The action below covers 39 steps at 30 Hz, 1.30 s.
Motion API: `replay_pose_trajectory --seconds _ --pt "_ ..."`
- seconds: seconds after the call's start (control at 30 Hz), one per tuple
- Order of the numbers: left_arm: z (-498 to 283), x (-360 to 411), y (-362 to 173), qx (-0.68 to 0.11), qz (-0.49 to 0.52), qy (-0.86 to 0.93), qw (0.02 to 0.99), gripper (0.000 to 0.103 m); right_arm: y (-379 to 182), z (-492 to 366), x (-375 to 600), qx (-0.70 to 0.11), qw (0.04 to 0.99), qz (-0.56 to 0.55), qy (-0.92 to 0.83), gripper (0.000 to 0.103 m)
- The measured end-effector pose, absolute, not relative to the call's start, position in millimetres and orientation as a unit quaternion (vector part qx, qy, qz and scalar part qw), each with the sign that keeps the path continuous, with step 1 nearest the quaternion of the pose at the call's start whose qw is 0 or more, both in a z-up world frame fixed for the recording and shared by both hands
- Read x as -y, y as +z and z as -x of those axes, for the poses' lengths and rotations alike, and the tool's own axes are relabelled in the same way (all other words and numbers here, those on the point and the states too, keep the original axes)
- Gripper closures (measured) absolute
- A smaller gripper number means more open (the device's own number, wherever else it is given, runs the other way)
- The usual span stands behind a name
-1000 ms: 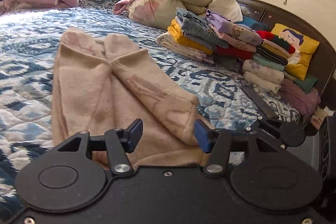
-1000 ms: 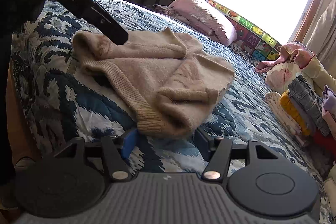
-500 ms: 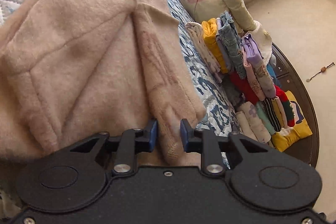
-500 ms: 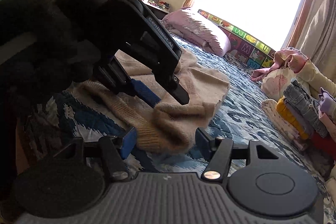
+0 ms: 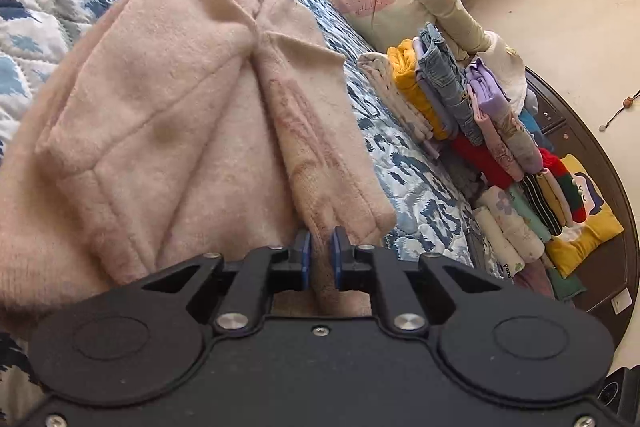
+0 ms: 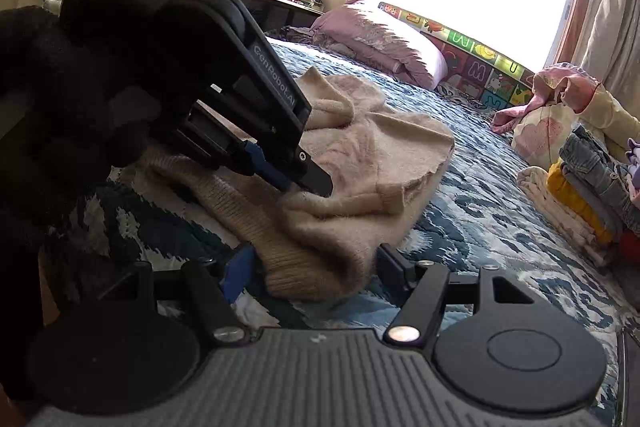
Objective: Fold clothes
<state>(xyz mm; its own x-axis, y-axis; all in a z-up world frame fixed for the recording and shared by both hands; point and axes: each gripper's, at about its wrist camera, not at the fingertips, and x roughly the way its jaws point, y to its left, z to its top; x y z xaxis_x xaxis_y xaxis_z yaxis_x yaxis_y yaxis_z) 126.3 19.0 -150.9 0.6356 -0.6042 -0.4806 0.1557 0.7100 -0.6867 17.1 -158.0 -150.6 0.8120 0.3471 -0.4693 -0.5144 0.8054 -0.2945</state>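
Two grippers work at one beige sweater (image 5: pixel 168 131) that lies partly folded on the blue quilted bed (image 6: pixel 480 211), its sleeves turned in over the body. A second ago the left gripper (image 5: pixel 319 259) hovered with its jaws wide apart short of the sweater's near edge; now those jaws are nearly closed, pinching a ridge of the folded sleeve cloth between the blue pads. That grip suggests the next fold is being set up, probably a lift of this near end over the rest of the sweater. The right gripper (image 6: pixel 310 269) has its jaws spread wide with the ribbed hem of the sweater bunched between them, holding nothing as yet; it has barely shifted. Beyond the sweater, toward the headboard, stands a stack of folded clothes (image 5: pixel 472 115).
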Motion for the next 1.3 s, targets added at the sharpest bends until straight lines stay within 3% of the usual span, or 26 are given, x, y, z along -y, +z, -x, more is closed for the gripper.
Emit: replay_pose_trajectory --seconds 0.23,0.33,0.37,0.43,0.53,0.67,0.97,1.3 --pt "-129.7 -10.2 -153.2 -0.369 0.272 -0.229 0.859 0.093 -137.3 -8.0 160.3 -0.149 0.942 0.199 0.227 0.037" --pt "-130.7 -14.9 -146.8 -0.375 0.259 -0.237 0.858 0.089 -148.6 -22.7 159.3 -0.226 0.924 0.192 0.241 0.036" --pt "-130.2 -18.7 -142.3 -0.375 0.260 -0.241 0.856 0.080 -152.8 -24.7 160.1 -0.236 0.923 0.187 0.242 0.035" --pt "-119.2 -44.0 -124.4 -0.334 0.275 -0.248 0.867 0.074 -149.0 -20.9 160.0 -0.226 0.926 0.187 0.237 0.036" --pt "-101.6 -89.1 -103.7 -0.276 0.276 -0.218 0.895 0.074 -136.7 -7.9 163.3 -0.193 0.934 0.181 0.242 0.036" --pt "-89.8 -113.6 -100.4 -0.271 0.225 -0.162 0.922 0.074 -126.3 -3.0 164.6 -0.173 0.939 0.170 0.246 0.036" --pt "-74.0 -18.3 -113.4 -0.262 -0.123 -0.176 0.941 0.074 -126.0 -11.5 132.1 -0.178 0.927 0.176 0.279 0.036" --pt "-111.9 27.6 -145.0 -0.275 -0.296 -0.108 0.909 0.074 -131.9 -16.9 127.9 -0.194 0.923 0.180 0.281 0.035"
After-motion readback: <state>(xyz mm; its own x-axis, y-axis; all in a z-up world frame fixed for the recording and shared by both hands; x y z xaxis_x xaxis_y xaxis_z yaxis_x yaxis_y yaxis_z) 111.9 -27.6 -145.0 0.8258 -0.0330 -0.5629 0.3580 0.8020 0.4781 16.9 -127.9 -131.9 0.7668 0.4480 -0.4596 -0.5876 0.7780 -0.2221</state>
